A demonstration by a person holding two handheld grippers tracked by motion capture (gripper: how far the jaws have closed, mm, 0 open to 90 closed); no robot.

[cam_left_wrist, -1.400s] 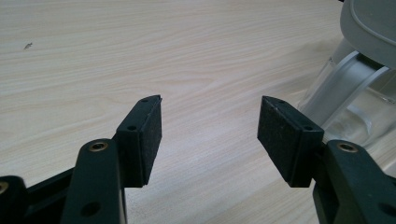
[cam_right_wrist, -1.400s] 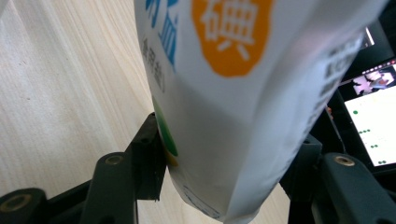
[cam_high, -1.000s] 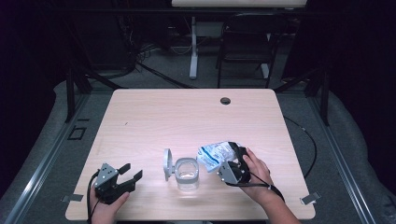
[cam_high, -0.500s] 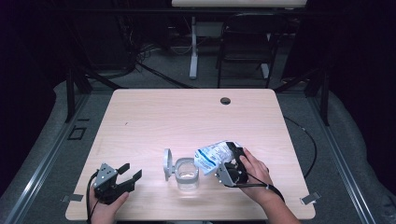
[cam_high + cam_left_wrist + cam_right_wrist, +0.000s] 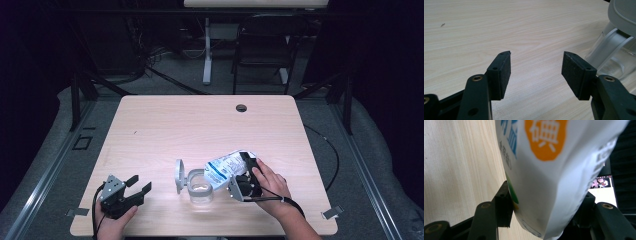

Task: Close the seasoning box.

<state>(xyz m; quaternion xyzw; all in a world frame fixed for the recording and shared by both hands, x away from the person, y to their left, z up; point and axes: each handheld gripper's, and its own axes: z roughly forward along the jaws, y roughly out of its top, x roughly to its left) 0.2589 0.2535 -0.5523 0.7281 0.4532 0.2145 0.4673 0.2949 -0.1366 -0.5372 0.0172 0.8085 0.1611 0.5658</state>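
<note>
Little had shifted since a second earlier: only the white printed bag [image 5: 226,169] had edged slightly leftward over the clear jar [image 5: 201,187], while the left hand kept still. Nearest the camera, the left gripper [image 5: 135,187] rested near the table's [image 5: 200,125] front edge with its jaws standing apart and nothing between them, the jar just beyond its right jaw in the left gripper view. To its right, the right gripper [image 5: 246,172] had its jaws spread wide and clamped on the bag's bottom end, holding it tipped with its mouth toward the jar's opening. The jar stood upright just left of that hand, its hinged grey lid [image 5: 178,175] swung open on the far-left side; a pale layer seemed to lie in its bottom, suggesting pouring was under way but far from complete, with emptying the bag and closing the lid apparently still ahead. Farther back sat a single dark cable hole [image 5: 241,108]. Counted: one bag, one jar, one lid, two grippers.
</note>
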